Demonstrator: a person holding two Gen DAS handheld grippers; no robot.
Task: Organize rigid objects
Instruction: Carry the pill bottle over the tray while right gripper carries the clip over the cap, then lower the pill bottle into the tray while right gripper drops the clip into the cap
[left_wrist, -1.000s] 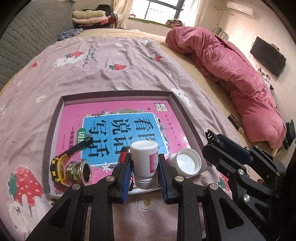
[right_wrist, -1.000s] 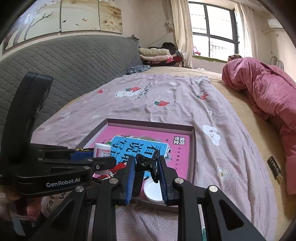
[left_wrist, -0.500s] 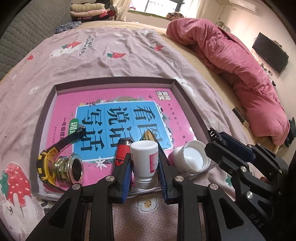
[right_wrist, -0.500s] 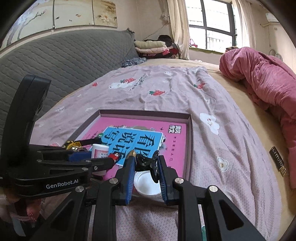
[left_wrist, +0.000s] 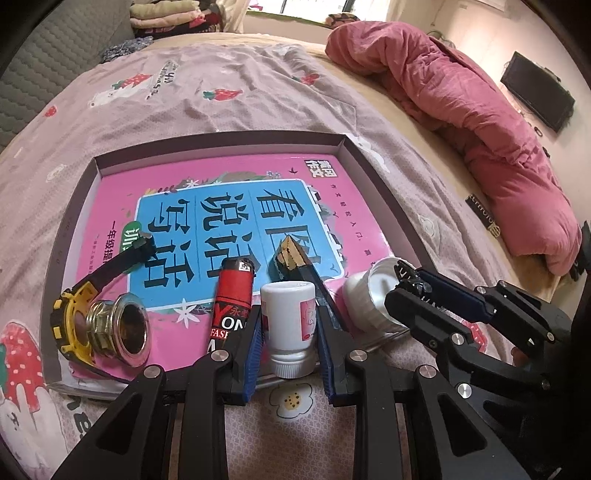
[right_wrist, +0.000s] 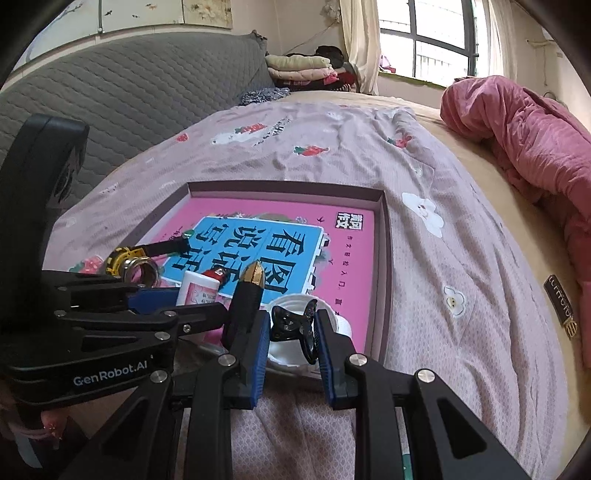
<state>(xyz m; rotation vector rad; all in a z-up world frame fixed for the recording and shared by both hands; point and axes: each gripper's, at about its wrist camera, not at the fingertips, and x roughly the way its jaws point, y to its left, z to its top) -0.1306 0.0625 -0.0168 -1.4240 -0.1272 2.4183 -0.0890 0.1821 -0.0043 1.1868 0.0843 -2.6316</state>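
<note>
My left gripper (left_wrist: 288, 317) is shut on a small white bottle (left_wrist: 290, 325) with a pink label, held just above the near edge of a shallow tray (left_wrist: 221, 142). In the right wrist view my right gripper (right_wrist: 291, 326) is shut on a small black curved piece (right_wrist: 286, 321). It hangs over a white cup-shaped cap (left_wrist: 364, 295) at the tray's near right corner. A pink and blue book (left_wrist: 229, 206) lines the tray. On it lie a brass fitting (left_wrist: 122, 332), a yellow and black strap (left_wrist: 64, 321), a red tube (left_wrist: 232, 295) and a black and gold piece (left_wrist: 291, 254).
The tray sits on a bed with a mauve strawberry-print sheet (left_wrist: 221, 74). A pink quilt (left_wrist: 480, 110) is bunched along the right side. A grey padded headboard (right_wrist: 129, 92) stands at the left, with folded clothes (right_wrist: 303, 66) beyond it.
Both grippers have sunk toward the tray's near edge, each still holding its object. The tray and its contents now look larger and closer.
</note>
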